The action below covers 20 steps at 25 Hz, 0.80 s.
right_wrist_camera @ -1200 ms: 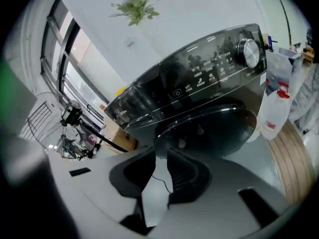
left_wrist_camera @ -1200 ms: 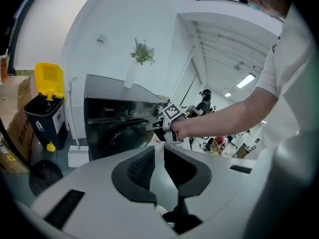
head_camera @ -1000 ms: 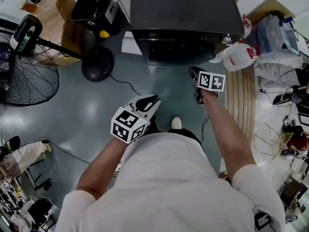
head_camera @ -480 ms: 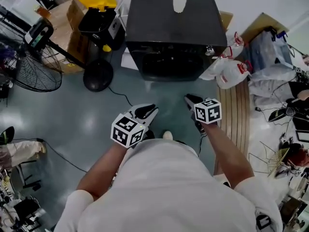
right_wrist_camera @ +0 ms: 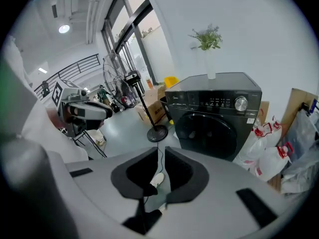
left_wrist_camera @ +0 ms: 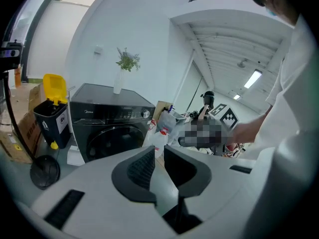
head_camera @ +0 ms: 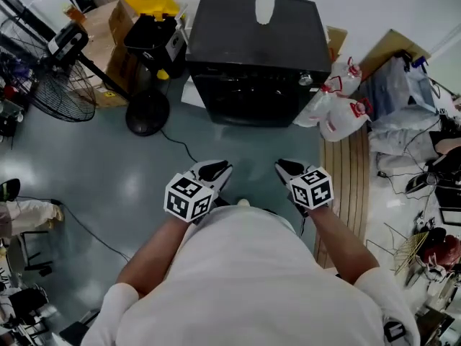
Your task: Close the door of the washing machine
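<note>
Beside yellow-lidded bin (head_camera: 153, 27): 1 black front-loading washing machine (head_camera: 256, 42), round dark door (right_wrist_camera: 207, 133) sitting flush, closed. Left gripper (head_camera: 215, 170) slightly parted, empty; right gripper (head_camera: 287, 169) closing, empty.

- Your right gripper (right_wrist_camera: 160, 152): jaws closing to a narrow gap, nothing between them; floor and a white shoe (right_wrist_camera: 157, 179) show beyond.
- Washing machine (right_wrist_camera: 214, 114): black, with its round door (right_wrist_camera: 205, 131) flush in the front and a silver knob (right_wrist_camera: 241, 103) at the panel's right end.
- White vase (right_wrist_camera: 211, 66) with green sprigs: upright at the back edge of the machine's top.
- White bags (right_wrist_camera: 266, 159): on the floor by the machine's right side.
- Pedestal fan (right_wrist_camera: 130, 78): on the floor to the machine's left.
- Your left gripper (right_wrist_camera: 82, 109): at the far left.
</note>
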Each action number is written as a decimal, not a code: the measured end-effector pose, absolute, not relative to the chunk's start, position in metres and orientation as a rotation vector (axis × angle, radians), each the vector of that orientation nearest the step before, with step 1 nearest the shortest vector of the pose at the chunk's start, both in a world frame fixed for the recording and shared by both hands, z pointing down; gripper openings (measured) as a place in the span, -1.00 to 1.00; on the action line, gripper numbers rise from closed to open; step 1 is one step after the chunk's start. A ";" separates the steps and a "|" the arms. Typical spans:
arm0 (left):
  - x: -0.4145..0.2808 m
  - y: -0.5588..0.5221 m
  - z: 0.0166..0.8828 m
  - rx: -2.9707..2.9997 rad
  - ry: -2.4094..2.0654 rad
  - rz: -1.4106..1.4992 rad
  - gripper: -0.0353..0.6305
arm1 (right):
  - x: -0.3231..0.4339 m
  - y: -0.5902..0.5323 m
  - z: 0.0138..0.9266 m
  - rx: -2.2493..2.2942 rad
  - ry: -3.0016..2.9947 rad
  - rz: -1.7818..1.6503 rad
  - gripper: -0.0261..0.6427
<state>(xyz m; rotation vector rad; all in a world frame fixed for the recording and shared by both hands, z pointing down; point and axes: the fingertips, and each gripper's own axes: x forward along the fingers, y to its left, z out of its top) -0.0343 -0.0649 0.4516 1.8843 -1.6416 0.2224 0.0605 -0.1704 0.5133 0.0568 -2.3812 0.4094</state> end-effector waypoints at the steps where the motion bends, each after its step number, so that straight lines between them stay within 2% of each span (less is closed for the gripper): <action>1: -0.031 -0.064 0.452 1.884 -1.644 0.223 -0.69 | 0.064 -0.169 0.512 0.050 -2.386 0.402 -0.77; 20: -0.002 -0.045 0.454 1.902 -1.650 0.238 -0.69 | 0.088 -0.132 0.496 -0.012 -2.448 0.361 -0.79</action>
